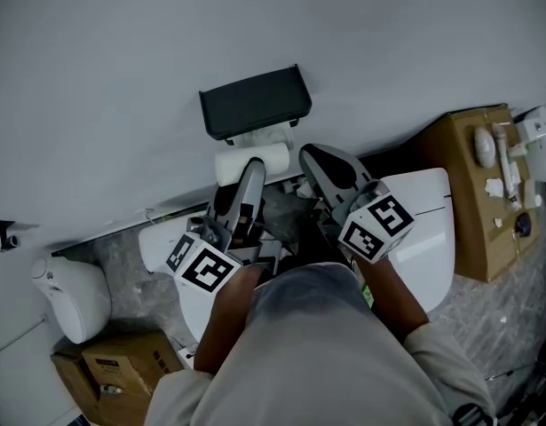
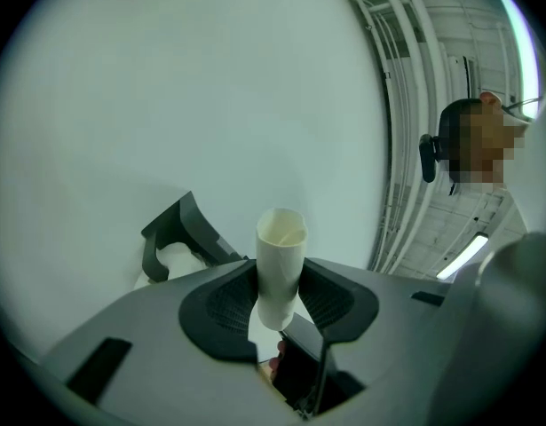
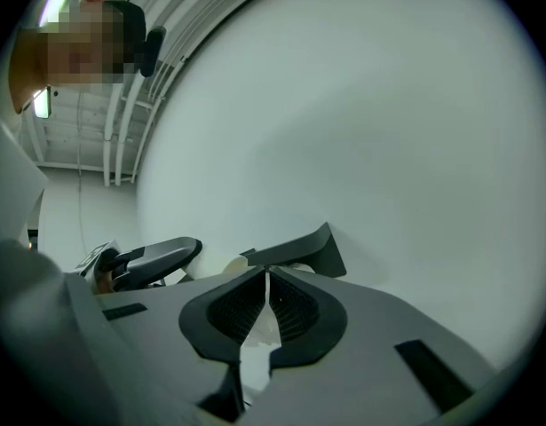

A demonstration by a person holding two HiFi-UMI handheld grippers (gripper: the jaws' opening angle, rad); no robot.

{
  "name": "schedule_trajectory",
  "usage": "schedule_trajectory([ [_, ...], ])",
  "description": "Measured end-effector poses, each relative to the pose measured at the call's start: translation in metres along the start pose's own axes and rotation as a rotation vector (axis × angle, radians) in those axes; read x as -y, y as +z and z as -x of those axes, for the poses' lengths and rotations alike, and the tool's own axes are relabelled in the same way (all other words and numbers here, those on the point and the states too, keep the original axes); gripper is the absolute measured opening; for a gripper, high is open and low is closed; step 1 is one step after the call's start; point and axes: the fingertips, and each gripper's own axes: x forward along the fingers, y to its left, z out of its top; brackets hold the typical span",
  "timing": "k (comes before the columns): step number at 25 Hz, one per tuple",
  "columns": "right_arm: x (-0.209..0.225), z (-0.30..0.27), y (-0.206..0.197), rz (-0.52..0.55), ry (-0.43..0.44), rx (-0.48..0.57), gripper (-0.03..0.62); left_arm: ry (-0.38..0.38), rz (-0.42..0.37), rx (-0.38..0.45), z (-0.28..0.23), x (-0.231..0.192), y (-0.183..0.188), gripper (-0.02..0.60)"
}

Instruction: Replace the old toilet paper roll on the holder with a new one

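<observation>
Against the white wall ahead of us the black holder [image 1: 255, 103] is fixed, and a white roll [image 1: 280, 160] sits just under its shelf. We hold the left gripper [image 1: 252, 171] up near this roll. Its jaws are partly apart and they clamp a bare paper tube [image 2: 280, 256], which stands nearly upright between the pads with its open end on top. From the head view we cannot make out this tube. The right gripper [image 1: 315, 158] is beside the left one, a little to the right of the roll. Its jaws are pressed together with nothing between them, as the right gripper view shows; behind the tips we see there the holder's shelf and a small part of the roll. Below both grippers is a white toilet [image 1: 423, 229]. To the right of it stands a cardboard box [image 1: 468, 202] with some small white things on it, and another box [image 1: 122, 362] is at the lower left, next to a white rounded container [image 1: 73, 300].
</observation>
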Motion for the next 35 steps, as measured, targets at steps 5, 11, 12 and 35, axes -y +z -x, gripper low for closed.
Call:
schedule_trajectory([
  [5, -0.002, -0.005, 0.004, 0.022, 0.011, 0.005, 0.018, 0.006, -0.077, -0.021, -0.009, 0.003, 0.011, 0.147],
  [11, -0.007, -0.009, 0.006, 0.032, 0.034, 0.000, 0.017, 0.015, -0.185, -0.049, -0.016, 0.006, 0.033, 0.146],
  [12, -0.008, -0.009, 0.006, 0.035, 0.038, 0.000, 0.017, 0.014, -0.207, -0.052, -0.018, 0.007, 0.037, 0.146],
  [35, -0.008, -0.015, 0.015, 0.088, 0.079, -0.016, 0.017, 0.094, -0.791, -0.449, -0.067, -0.022, 0.063, 0.147],
])
